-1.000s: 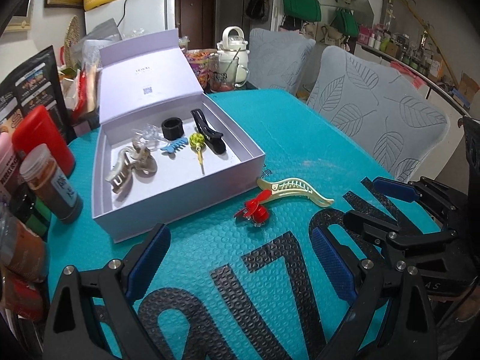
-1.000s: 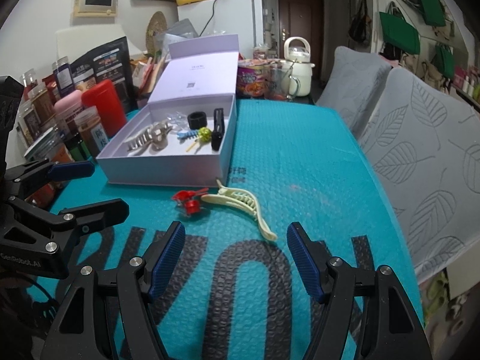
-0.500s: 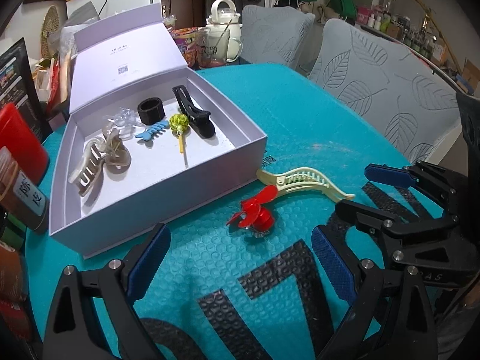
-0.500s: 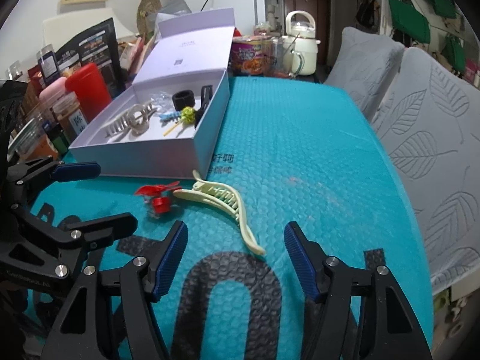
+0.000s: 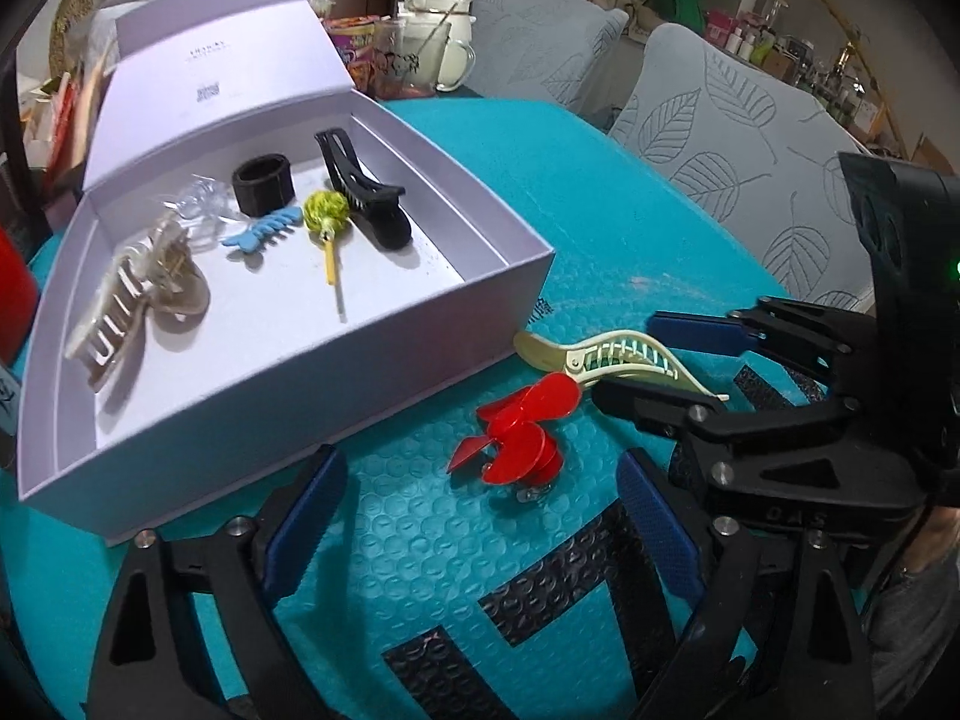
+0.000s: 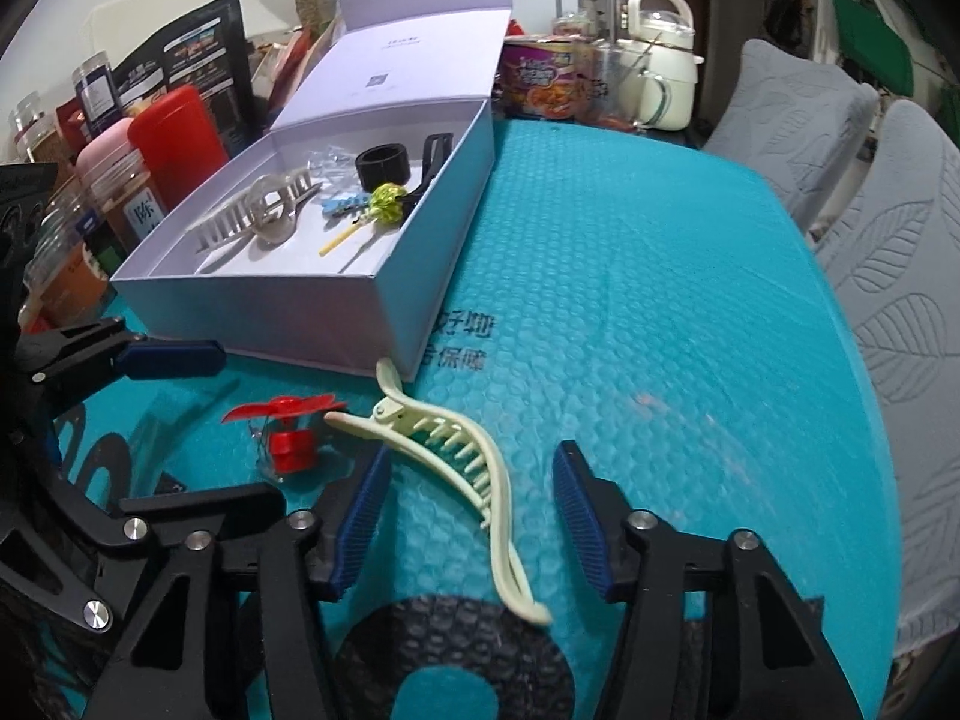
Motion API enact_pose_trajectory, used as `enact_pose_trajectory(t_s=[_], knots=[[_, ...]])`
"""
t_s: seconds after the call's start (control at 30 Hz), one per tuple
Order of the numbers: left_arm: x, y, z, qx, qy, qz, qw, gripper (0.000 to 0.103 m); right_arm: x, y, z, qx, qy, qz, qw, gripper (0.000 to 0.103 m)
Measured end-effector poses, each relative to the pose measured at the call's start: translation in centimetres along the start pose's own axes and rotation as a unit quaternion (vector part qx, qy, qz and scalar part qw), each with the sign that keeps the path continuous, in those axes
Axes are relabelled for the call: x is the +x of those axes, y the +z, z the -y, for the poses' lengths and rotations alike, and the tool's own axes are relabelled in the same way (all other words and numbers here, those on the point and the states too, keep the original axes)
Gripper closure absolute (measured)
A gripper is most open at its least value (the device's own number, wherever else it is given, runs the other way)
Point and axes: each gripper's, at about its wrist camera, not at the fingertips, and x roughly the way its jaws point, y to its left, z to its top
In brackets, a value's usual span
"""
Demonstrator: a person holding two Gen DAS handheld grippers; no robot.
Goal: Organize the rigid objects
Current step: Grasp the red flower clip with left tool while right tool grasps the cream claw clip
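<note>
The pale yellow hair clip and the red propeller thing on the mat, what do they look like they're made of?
Pale yellow hair clip: seemingly moulded plastic, matte, with thin one-piece teeth. Red propeller piece: likely glossy hard plastic, with thin shiny blades.

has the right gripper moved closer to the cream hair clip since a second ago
Yes. The right gripper has advanced toward the white box and now straddles the cream hair clip, jaws open; the clip itself lies where it did beside the box.

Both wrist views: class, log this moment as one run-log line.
left gripper: open, near red fan clip | right gripper: open, straddling cream hair clip | white box: open
</note>
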Motion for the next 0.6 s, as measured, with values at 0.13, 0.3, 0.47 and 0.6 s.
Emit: enact_pose_trajectory(t_s=[0.13,0.3,0.47,0.6], knots=[[0.5,0.1,0.2,0.01,-0.004,-0.002,0.9999,0.021,0.3,-0.2,-0.2,-0.013,0.003,0.002,1.0,0.066],[1.6,0.3,1.1,0.029,-0.003,-0.006,0.9995,0.03,-0.5,-1.0,0.2,-0.008,0.02,0.007,1.0,0.08],[2.0,0.5,2.4,0.074,0.019,-0.004,0.9971,0.061,-1.4,-2.2,0.9,0.011,0.001,0.008,1.0,0.084],[1.5,0.1,2.5,0.072,0.018,-0.002,0.9972,0.068,-2.1,-3.0,1.6,0.033,-0.005,0.008,0.999,0.085]])
